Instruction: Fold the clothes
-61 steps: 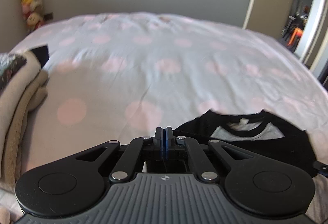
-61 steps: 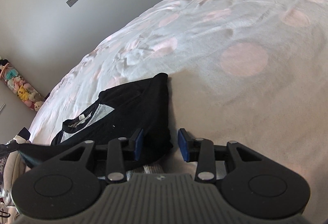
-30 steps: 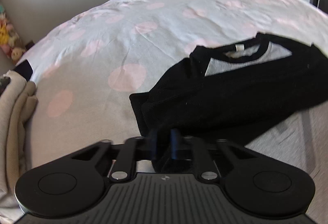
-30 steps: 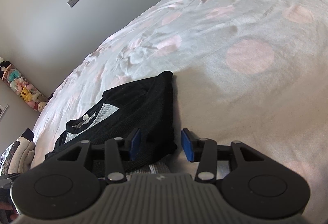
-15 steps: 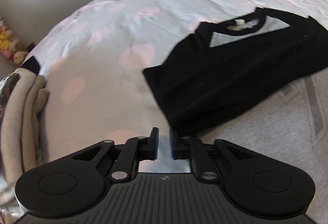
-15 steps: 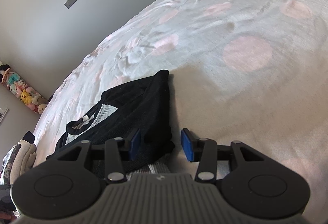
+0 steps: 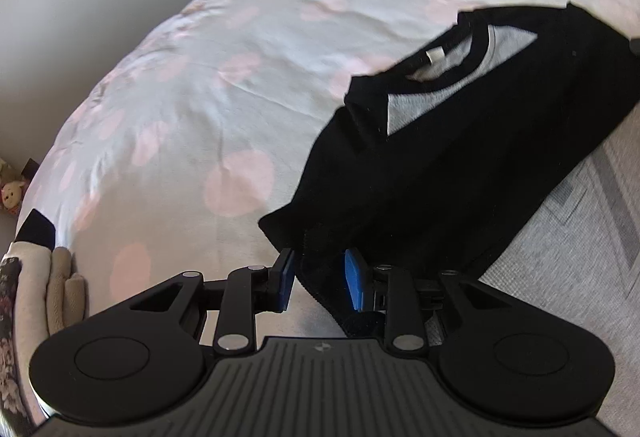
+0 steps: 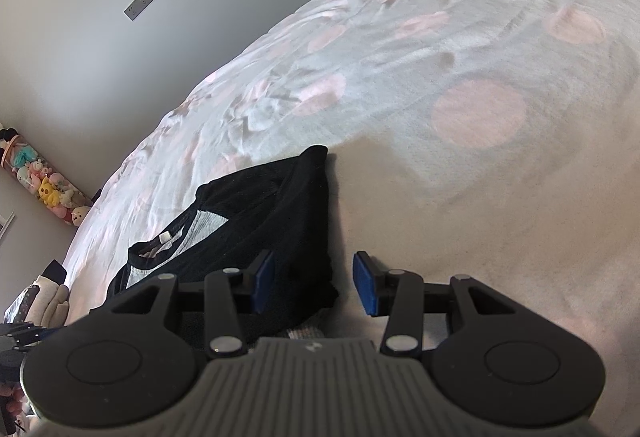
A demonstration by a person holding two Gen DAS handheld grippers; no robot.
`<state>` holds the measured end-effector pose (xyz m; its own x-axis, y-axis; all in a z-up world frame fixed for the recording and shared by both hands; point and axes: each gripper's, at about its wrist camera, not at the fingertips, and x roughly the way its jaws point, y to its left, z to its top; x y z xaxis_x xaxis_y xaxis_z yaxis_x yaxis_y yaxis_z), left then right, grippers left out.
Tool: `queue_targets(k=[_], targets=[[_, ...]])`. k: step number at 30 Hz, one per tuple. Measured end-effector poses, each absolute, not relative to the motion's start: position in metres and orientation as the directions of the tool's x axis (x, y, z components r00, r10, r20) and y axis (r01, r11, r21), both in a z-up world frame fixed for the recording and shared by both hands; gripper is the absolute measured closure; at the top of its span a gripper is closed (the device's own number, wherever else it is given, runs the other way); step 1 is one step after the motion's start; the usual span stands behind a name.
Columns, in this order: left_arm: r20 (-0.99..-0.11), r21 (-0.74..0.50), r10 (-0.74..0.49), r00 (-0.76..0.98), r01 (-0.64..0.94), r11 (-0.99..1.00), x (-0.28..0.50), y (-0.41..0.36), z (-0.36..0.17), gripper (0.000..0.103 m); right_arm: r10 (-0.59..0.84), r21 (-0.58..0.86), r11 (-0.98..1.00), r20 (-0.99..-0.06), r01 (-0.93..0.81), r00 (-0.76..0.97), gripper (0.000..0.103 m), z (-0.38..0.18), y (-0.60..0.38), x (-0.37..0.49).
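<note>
Black-and-grey shirt (image 7: 460, 173) lies on the bed (image 7: 240, 77), near edge, black sleeves folded in over grey body, neck label up. What just changed: left hand-held gripper (image 7: 320, 281) has just been opening its jaws; a sec ago they sat nearly closed over the sleeve's near corner, now blue pads (image 7: 354, 279) stand apart w/ the black hem edge lying loose between them, not pinched. View has also swung since 2 s ago, when shirt was only a sliver bottom right; now it fills the right half. My read: left-side fold has been laid down and let go, so next is prob. a re-grip for the crosswise fold, or a pull-out of the hem from between the pads w/o dragging it.

Right hand-held gripper (image 8: 314, 287) unchanged across the frames: jaws parted about halfway, black sleeve corner (image 8: 304, 237) between and just beyond them, left pad close on cloth, right pad over bare sheet. No pinch seen, so not holding.

Pose: left one tilts steeply down at the hem, frame rolled vs before. Right one angled shallower, parked at the shirt's opposite side. Pile of beige folded clothes (image 7: 36, 297) sits far left on bed, well apart from shirt.
</note>
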<state>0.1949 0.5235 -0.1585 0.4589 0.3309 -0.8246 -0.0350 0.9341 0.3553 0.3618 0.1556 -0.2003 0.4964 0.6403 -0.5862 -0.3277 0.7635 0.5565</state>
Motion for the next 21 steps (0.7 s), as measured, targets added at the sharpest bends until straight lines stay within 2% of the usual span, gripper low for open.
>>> queue_targets(k=[1,2,3,5,13,17,21], targets=[[-0.836,0.347,0.320,0.445,-0.021,0.938,0.197,0.524,-0.162,0.079,0.639,0.552,0.765,-0.586,-0.332,0.498,0.056,-0.200,0.157,0.362],[-0.845,0.335,0.307,0.438,-0.014,0.942,0.197,0.524,-0.163,0.091,0.637,0.545,0.767,-0.586,-0.338,0.501,0.056,-0.200,0.158,0.362],[-0.848,0.324,0.296,0.439,-0.013,0.946,0.197,0.523,-0.163,0.096,0.635,0.538,0.769,-0.585,-0.345,0.504,0.056,-0.200,0.159,0.362],[-0.839,0.319,0.296,0.458,-0.027,0.947,0.194,0.521,-0.155,0.100,0.636,0.533,0.769,-0.584,-0.352,0.505,0.056,-0.200,0.161,0.363],[-0.854,0.225,0.227,0.468,-0.061,0.973,0.185,0.519,-0.086,0.101,0.642,0.553,0.762,-0.581,-0.336,0.500,0.056,-0.199,0.159,0.363],[-0.879,0.118,0.119,0.463,-0.032,0.993,0.185,0.521,-0.054,0.101,0.639,0.558,0.764,-0.579,-0.326,0.507,0.056,-0.197,0.155,0.362],[-0.916,0.019,0.011,0.400,0.015,1.000,0.189,0.524,-0.051,0.101,0.636,0.562,0.765,-0.578,-0.315,0.512,0.056,-0.196,0.151,0.363]])
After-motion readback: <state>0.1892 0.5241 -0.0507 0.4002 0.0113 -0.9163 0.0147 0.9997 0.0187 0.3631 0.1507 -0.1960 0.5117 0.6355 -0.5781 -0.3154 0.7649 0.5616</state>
